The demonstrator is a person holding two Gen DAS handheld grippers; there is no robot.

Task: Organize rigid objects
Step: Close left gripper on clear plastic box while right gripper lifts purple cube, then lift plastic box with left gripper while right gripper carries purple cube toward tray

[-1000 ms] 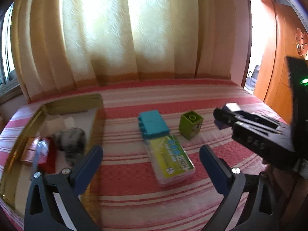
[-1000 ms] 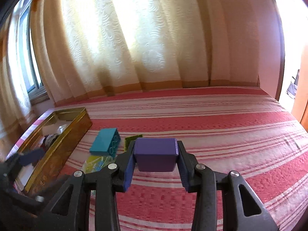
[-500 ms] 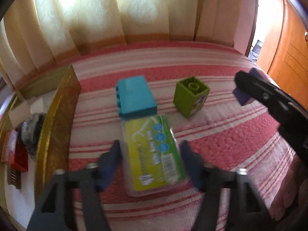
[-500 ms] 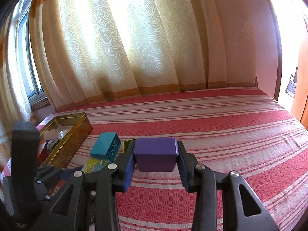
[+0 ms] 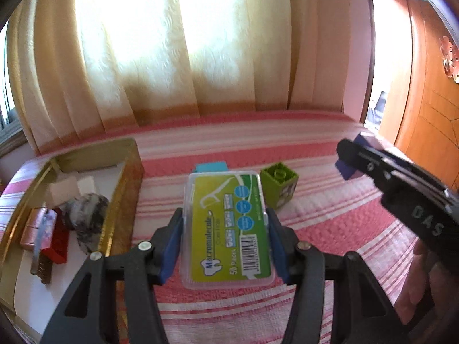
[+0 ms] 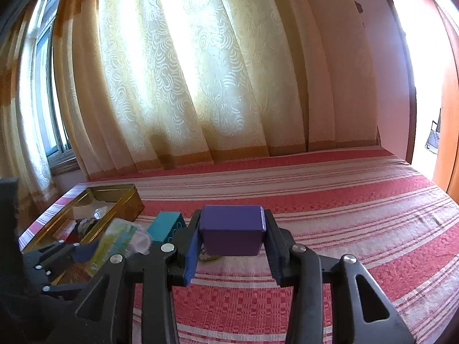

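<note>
Floss-pick box (image 5: 229,226), a clear plastic case with a green label, sits clamped between the blue pads of the left claw (image 5: 225,235), tipped up off the striped red bedspread (image 5: 330,229). Just beyond that claw's tips lie a teal brick (image 5: 210,168) and, slightly to the right, a green brick (image 5: 279,182), both loose on the cloth. Left of the claw stands an open gold tin (image 5: 126,189) that already holds a red brick, a grey fuzzy ball and a few small boxes. Further right, the right claw (image 6: 231,239) is clenched on a purple block (image 6: 231,229), held above the cloth. Judging by this, sorting looks about half done: two pieces are in hand and two bricks are left to collect.
</note>
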